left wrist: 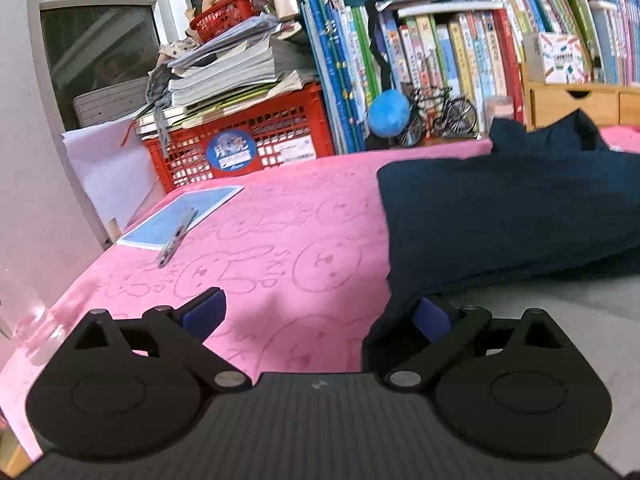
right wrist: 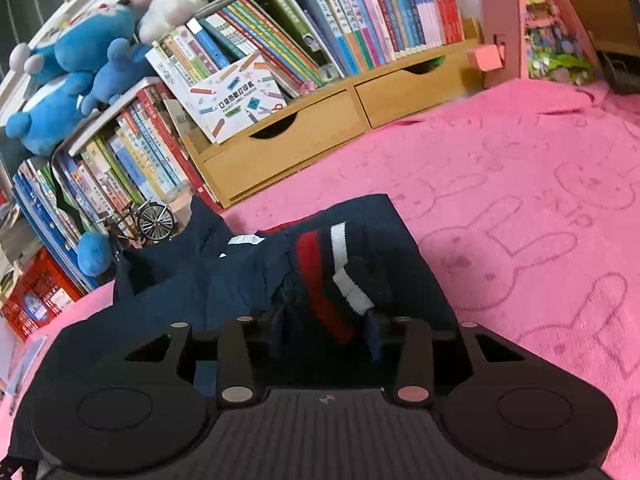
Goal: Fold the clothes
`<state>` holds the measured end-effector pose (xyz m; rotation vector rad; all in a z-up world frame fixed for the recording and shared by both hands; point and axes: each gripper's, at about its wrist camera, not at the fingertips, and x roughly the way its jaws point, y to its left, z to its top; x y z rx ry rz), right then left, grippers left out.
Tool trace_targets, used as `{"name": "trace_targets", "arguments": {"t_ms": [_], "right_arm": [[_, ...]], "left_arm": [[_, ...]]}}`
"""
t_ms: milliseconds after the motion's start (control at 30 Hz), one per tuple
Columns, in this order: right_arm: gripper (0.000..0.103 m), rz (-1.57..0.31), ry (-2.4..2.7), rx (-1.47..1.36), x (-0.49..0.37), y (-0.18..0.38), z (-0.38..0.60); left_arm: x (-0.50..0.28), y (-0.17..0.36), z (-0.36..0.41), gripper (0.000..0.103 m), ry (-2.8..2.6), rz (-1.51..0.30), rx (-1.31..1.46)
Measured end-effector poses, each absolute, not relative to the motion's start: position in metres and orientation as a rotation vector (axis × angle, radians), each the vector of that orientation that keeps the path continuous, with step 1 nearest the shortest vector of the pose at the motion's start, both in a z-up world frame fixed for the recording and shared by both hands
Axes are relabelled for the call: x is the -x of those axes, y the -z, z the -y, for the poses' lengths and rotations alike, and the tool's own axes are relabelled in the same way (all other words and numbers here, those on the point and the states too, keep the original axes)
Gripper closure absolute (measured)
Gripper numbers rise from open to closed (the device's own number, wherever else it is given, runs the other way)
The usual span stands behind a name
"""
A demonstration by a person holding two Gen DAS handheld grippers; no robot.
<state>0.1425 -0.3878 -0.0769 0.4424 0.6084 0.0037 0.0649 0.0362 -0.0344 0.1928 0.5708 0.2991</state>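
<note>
Left gripper [left wrist: 320, 312] gapes wide, empty; the navy garment [left wrist: 512, 216] drapes over its right finger [left wrist: 434, 316]. Right gripper [right wrist: 320, 328] is buried in cloth, grip unclear. Centre the hem before closing.

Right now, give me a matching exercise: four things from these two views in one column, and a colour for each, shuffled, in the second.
Things:
1. crate
2. blanket
3. shirt
4. drawers

Colours:
A. pink
B. light wood
C. red
D. navy

Pairs: 1-C, 2-A, 3-D, 4-B
</note>
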Motion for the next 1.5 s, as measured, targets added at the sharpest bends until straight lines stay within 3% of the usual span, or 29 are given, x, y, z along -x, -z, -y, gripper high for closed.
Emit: {"name": "trace_targets", "arguments": {"t_ms": [133,367,500,633,700,767,833,1000,1133,1333,1500], "right_arm": [[0.060,-0.604,-0.020,-0.419,-0.156,0.077,0.382],[0.046,-0.615,-0.067,-0.352,-0.161,0.073,0.372],[0.046,-0.629,-0.078,-0.276,-0.164,0.071,0.358],[0.046,-0.634,-0.089,-0.276,-0.162,0.070,0.360],[0.036,-0.643,-0.084,-0.277,-0.159,0.068,0.367],[0.014,-0.646,-0.058,-0.251,-0.155,0.066,0.379],[0.000,-0.634,-0.043,-0.260,-0.147,0.063,0.395],[0.000,-0.521,0.025,-0.274,-0.126,0.048,0.415],[0.000,-0.438,-0.128,-0.162,-0.127,0.037,0.368],[0.000,-0.517,-0.332,0.071,-0.154,0.068,0.262],[0.000,-0.674,-0.321,0.104,-0.177,0.103,0.237]], "left_arm": [[-0.057,0.038,-0.043,0.004,-0.325,-0.611,-0.205],[-0.043,0.003,-0.064,0.004,-0.385,-0.519,-0.090],[-0.067,-0.021,-0.029,0.003,-0.208,-0.410,-0.057],[-0.111,-0.007,0.014,0.003,-0.109,-0.416,-0.117],[-0.134,0.012,0.018,0.004,-0.129,-0.487,-0.162],[-0.146,0.034,0.006,0.003,-0.184,-0.563,-0.201],[-0.142,0.047,-0.015,0.003,-0.186,-0.578,-0.164],[-0.123,0.025,-0.045,0.004,-0.265,-0.552,-0.079],[-0.120,-0.003,-0.026,0.003,-0.159,-0.450,-0.061],[-0.147,0.022,0.025,0.003,-0.048,-0.490,-0.203],[-0.152,0.057,0.021,0.000,-0.074,-0.598,-0.274]]}}
